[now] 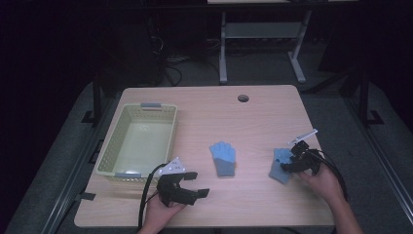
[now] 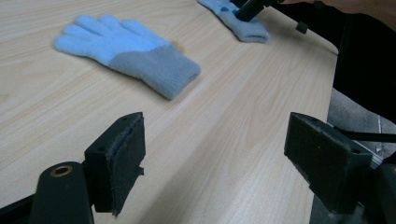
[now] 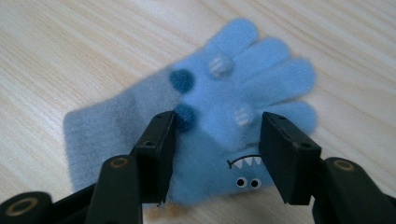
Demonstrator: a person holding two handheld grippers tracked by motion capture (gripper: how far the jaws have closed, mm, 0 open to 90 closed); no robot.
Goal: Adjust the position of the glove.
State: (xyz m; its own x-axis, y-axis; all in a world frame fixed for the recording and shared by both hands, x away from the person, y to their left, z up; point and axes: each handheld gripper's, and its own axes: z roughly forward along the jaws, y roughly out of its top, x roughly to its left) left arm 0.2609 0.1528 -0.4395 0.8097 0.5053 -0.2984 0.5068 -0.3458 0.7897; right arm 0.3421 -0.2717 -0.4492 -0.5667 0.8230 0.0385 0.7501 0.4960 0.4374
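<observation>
From the high view, the left gripper (image 1: 195, 184) sits low at the near edge of the table (image 1: 272, 107), jaws spread wide with nothing between them, just beside the near corner of the pale yellow basket (image 1: 113, 141). A blue glove (image 1: 223, 158) lies flat mid-table, fingers pointing away. Over on the right, the right gripper (image 1: 289, 160) is down on a second glove (image 1: 281, 165) near the table's right side — the two gloves lie well apart.

Left gripper view now: both black jaws stand far apart over bare wood, gripping nothing. The blue glove (image 2: 126, 51) lies ahead, grey cuff towards the camera, and beyond it, at the top edge, the second glove (image 2: 243, 25) with the other gripper's tip on it.

Right gripper view: the right gripper (image 3: 215, 154) is partly open, its jaws straddling the second glove (image 3: 224, 102) at the palm — the left pad (image 3: 161, 154) touches the fabric, the right stands at its edge, though whether the glove is pinched I cannot tell. It lies flat on the wood, monster face and dots up.
</observation>
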